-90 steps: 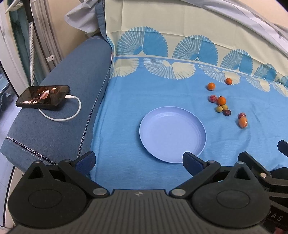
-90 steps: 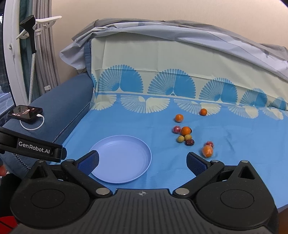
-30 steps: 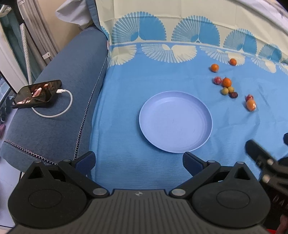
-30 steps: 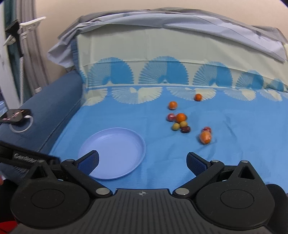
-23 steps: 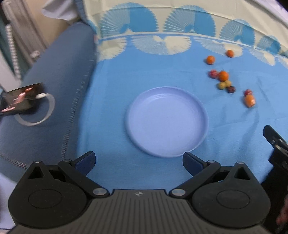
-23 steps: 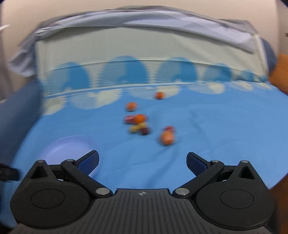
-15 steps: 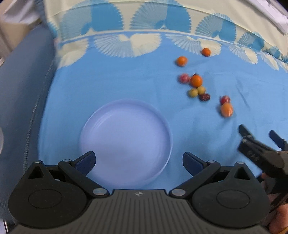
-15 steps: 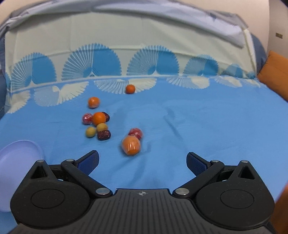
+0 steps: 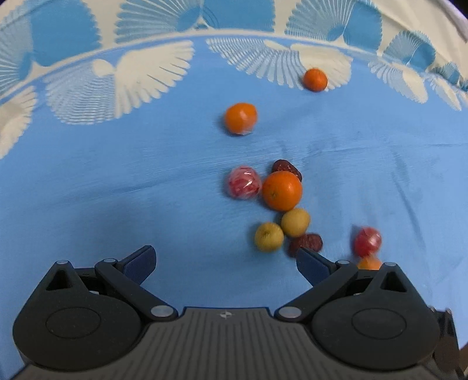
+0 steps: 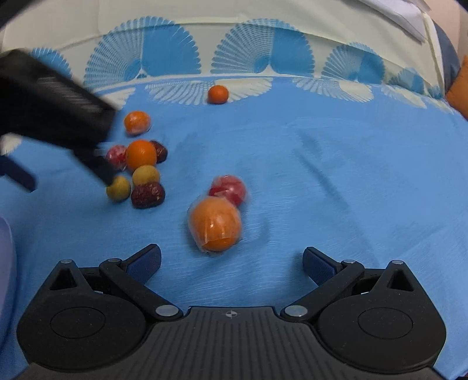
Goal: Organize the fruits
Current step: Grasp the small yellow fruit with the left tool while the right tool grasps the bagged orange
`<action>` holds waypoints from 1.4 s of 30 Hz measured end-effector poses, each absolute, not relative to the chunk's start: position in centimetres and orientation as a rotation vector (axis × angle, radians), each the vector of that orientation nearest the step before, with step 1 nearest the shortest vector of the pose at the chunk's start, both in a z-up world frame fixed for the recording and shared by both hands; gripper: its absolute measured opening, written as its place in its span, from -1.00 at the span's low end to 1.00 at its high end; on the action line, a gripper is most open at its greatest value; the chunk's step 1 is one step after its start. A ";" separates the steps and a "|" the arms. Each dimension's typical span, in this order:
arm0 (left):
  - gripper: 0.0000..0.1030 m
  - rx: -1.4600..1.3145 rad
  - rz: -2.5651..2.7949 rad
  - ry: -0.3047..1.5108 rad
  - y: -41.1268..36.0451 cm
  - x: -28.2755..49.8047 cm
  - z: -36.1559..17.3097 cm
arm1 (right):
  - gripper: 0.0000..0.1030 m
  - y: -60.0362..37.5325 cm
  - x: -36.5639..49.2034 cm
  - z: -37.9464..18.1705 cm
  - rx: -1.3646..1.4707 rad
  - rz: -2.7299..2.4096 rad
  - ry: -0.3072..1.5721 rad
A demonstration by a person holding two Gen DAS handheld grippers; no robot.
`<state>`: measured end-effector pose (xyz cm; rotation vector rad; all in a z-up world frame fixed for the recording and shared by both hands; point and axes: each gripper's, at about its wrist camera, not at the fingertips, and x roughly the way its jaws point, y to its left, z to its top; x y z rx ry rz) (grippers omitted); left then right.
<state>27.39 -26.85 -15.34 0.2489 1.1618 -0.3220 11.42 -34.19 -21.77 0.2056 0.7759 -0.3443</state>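
Several small fruits lie loose on the blue sheet. In the left wrist view an orange touches a wrapped red fruit, with two yellow fruits and a dark date below them. My left gripper hovers open just short of this cluster. In the right wrist view a wrapped orange fruit lies just ahead of my open right gripper, with a red wrapped fruit behind it. The left gripper shows there as a dark blurred shape at the left, over the cluster. The lilac plate peeks in at the left edge.
Two more oranges sit farther back near the fan-patterned band. The sheet rises into a pale backrest cover. An orange cushion shows at the far right. Bare blue sheet stretches to the right of the fruits.
Both grippers have moved forward and right toward the fruits, which now look much larger. The plate has left the left wrist view. The left gripper has come into the right wrist view.
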 end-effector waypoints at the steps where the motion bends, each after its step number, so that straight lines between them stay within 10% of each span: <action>1: 0.96 0.255 -0.321 1.168 -27.2 27.7 -15.8 | 0.99 -33.9 11.6 -21.9 0.186 -0.344 0.779; 5: 0.50 0.258 -0.361 1.196 -27.7 28.5 -17.3 | 0.98 -33.9 11.8 -22.1 0.171 -0.343 0.761; 7: -0.15 0.212 -0.400 1.212 -27.5 28.6 -17.2 | 0.56 -33.8 11.7 -21.8 0.163 -0.314 0.729; 8: -0.45 0.185 -0.421 1.202 -27.4 28.5 -16.8 | -0.07 -33.6 11.5 -21.5 0.140 -0.321 0.711; 9: -0.50 0.171 -0.445 1.204 -27.4 28.5 -16.5 | -0.27 -33.6 11.4 -21.4 0.121 -0.323 0.707; 42: -0.50 0.046 -0.309 0.961 -4.9 4.0 -0.4 | -0.27 -22.9 -8.4 -4.2 0.050 -0.075 0.471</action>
